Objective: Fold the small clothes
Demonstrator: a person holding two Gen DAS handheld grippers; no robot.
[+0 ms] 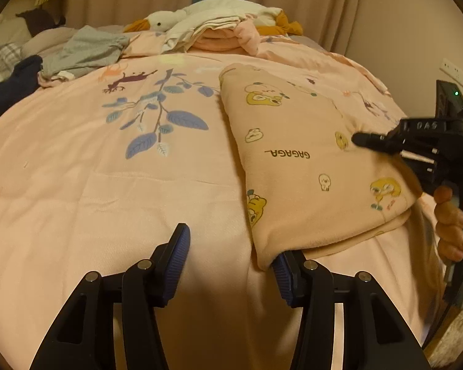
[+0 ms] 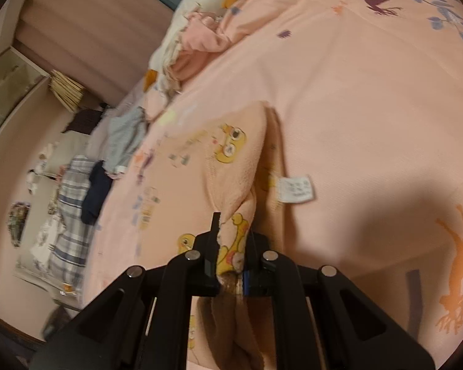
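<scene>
Peach cartoon-print cotton garment [image 1: 308, 166] lies folded on pink floral quilt [image 1: 108, 200].
Right gripper [image 2: 231, 240] pinches garment; only this view shows white label [image 2: 296, 189]. Left gripper [image 1: 231, 259] spread, empty.

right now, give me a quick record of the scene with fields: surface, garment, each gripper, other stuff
surface: pink printed bedspread
garment: peach cartoon-print garment, partly folded, white care label showing
left gripper: open, one finger under the garment's near corner
right gripper: shut on the garment's edge
other: folded clothes pile, goose plush, grey garment
</scene>
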